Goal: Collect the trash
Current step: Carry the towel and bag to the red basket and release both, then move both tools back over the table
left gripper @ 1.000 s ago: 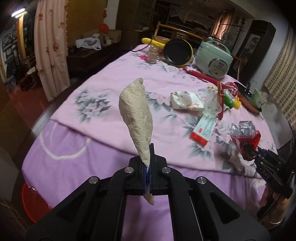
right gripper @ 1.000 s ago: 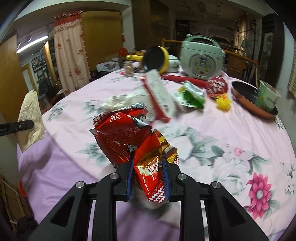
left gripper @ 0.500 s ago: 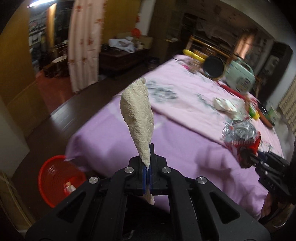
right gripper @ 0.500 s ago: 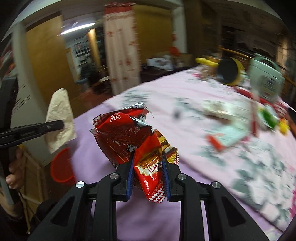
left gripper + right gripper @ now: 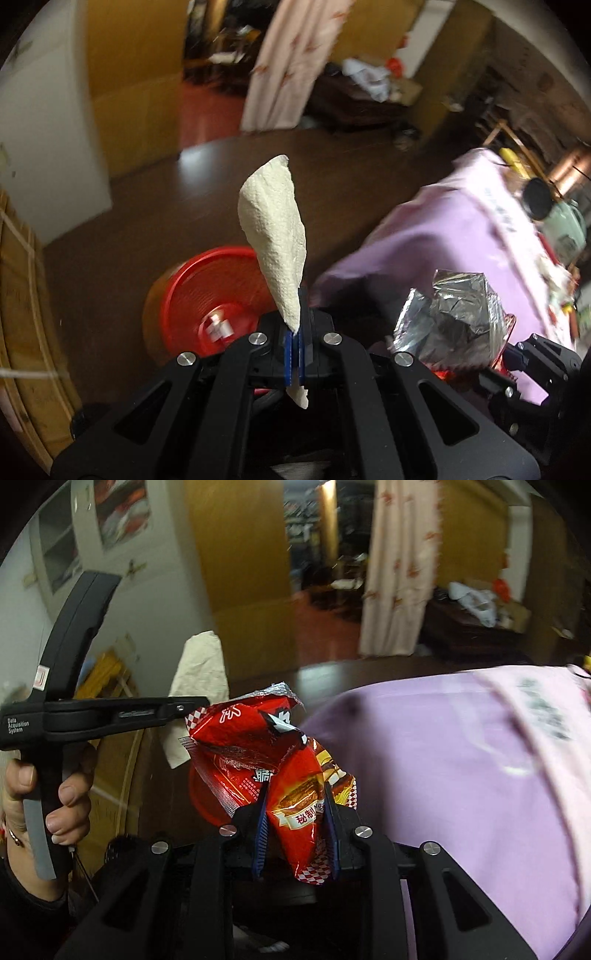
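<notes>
Down on the dark wood floor past the table edge sits a red basket (image 5: 207,291), a bit blurred, with some small white scrap lying in its bottom. The left gripper (image 5: 294,325) has its blue pads squeezed tight on a crumpled cream paper towel (image 5: 275,236), which sticks up like a cone above the jaws, with a little tail poking out below them; from this camera it lines up just over the basket's right rim. The right gripper (image 5: 297,830) is clamped on a red snack bag (image 5: 266,753), jaws only partly closed because the crinkled pack fills the gap. In the left wrist view you see that bag's silver inside (image 5: 450,314) off to the lower right. From the right wrist camera, a hand (image 5: 44,797) grips the black handle of the left tool, and the towel (image 5: 201,672) hangs beside the bag, nearly touching. The purple tablecloth (image 5: 461,760) fills the right side, draped over the table corner.
</notes>
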Demonstrator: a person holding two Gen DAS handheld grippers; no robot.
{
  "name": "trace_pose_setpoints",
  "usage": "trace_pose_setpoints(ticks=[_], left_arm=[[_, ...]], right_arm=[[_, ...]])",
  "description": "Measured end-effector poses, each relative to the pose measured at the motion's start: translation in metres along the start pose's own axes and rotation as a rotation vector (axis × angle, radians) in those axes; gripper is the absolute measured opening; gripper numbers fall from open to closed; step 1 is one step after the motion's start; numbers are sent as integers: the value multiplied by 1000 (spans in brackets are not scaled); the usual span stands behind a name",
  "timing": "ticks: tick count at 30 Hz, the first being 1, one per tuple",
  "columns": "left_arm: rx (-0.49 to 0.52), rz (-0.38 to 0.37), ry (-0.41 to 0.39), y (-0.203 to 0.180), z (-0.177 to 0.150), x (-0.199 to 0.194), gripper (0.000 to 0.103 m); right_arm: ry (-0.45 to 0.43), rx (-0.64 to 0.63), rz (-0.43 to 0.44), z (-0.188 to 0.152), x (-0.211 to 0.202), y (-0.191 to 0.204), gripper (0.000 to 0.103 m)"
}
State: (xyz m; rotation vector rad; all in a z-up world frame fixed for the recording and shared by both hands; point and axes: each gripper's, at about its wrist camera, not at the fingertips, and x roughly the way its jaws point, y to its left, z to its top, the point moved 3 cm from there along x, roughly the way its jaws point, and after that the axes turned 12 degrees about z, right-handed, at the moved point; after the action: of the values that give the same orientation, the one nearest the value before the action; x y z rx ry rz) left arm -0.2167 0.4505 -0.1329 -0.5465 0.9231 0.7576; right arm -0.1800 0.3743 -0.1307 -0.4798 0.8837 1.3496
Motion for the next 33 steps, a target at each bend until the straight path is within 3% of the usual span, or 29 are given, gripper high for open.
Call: trace_pose_setpoints(ticks=[7, 12, 15, 21, 22, 26, 28, 33], left_arm=[[-45, 41, 194, 45, -16, 88, 3], [-43, 66, 253, 53, -22, 114, 3], [-32, 109, 262, 56, -22, 122, 3], [-43, 117, 276, 52, -16, 129, 7], [-52, 120, 280, 54, -15, 130, 9], [-67, 137, 254, 54, -8, 120, 51], [-58, 146, 224, 51, -6, 115, 64], [-56, 161, 186, 48, -1, 97, 65]], right_arm=[[184, 65, 60, -7, 111, -3, 26], [282, 83, 78, -13, 163, -2, 26], [306, 83, 86, -10, 183, -5, 26], [324, 68, 86, -15, 203, -7, 29], [318, 68, 72, -16, 204, -9, 36], [305, 57, 79, -20, 204, -6, 44], [290, 60, 82, -18, 202, -6, 49], [278, 58, 113, -22, 178, 1, 49]])
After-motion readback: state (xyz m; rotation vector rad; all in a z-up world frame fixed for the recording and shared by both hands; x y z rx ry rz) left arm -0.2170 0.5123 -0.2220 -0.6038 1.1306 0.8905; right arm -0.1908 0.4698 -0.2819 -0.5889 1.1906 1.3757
